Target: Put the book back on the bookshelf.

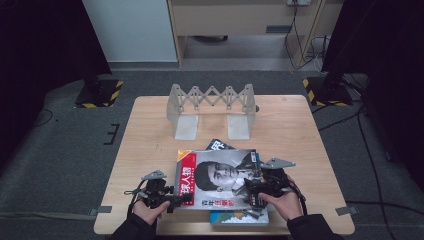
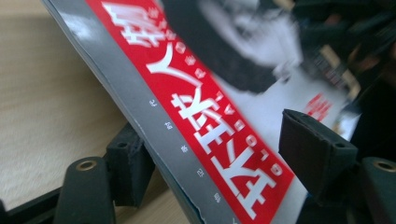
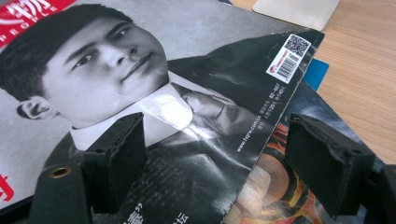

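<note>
The glossy magazine with the red title band and a black-and-white portrait on its cover lies at the near middle of my counter, the light wooden tabletop, on top of other magazines: a dark one pokes out at its far edge and a blue-and-orange one at its near edge. My left tool is at the magazine's left, spine edge; in the left gripper view that edge is raised and runs between the spread jaws, one below and one above, and I cannot tell whether they press on it. My right tool is over the cover's right part, its jaws spread just above the cover, pinching nothing. Farther back stands a grey metal folding book rack.
</note>
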{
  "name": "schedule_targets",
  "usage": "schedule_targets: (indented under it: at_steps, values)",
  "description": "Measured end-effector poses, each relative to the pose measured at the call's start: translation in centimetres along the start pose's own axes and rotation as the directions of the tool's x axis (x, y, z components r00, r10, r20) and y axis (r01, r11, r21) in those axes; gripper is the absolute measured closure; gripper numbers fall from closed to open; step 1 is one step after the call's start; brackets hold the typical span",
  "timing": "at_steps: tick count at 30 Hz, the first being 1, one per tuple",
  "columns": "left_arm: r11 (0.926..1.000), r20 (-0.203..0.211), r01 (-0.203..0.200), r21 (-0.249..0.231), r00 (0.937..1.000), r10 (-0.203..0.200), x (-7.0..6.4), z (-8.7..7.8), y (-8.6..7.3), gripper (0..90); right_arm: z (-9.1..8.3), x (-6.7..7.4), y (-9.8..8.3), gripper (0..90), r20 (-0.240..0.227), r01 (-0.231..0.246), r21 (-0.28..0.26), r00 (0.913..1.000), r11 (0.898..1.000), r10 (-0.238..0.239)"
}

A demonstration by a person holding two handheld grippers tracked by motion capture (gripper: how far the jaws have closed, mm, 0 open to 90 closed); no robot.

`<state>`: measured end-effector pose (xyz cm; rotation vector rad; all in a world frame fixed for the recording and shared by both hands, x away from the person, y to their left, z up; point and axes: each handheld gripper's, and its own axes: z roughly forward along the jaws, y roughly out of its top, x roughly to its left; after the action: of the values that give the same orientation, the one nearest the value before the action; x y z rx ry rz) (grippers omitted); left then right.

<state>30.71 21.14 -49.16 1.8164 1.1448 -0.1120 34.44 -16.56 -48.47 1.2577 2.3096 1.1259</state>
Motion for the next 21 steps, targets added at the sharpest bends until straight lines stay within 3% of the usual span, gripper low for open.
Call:
schedule_targets:
  at_steps: [4,7,12,17,21]
  values:
    - [0.9981,0.024,0.002,-0.061,0.9997,0.0,-0.3,-0.7,0.5,33.3,0.0,0.0,0.0,20.3,-0.002,0.0,0.001,1.0,1.0,0.0]
    - [0.9968,0.054,0.017,-0.078,0.9985,-0.013,-0.2,-0.7,0.6,36.8,0.0,0.0,0.0,20.2,-0.004,-0.003,-0.001,1.0,1.0,0.003]
    - [0.9969,0.078,0.026,-0.074,0.9968,-0.02,-0.1,-0.2,1.0,41.1,0.0,-0.1,-0.1,20.2,-0.005,-0.009,-0.006,0.9999,1.0,0.009]
    - [0.9994,0.091,0.016,-0.029,0.9958,-0.014,-0.4,0.8,1.4,47.7,0.0,-0.2,-0.1,20.2,-0.009,-0.014,-0.012,0.9999,1.0,0.014]
    - [0.999,0.095,0.046,-0.003,0.9945,-0.045,-0.2,0.8,1.7,56.7,0.0,-0.1,-0.1,20.2,-0.011,-0.02,-0.014,0.9997,1.0,0.02]
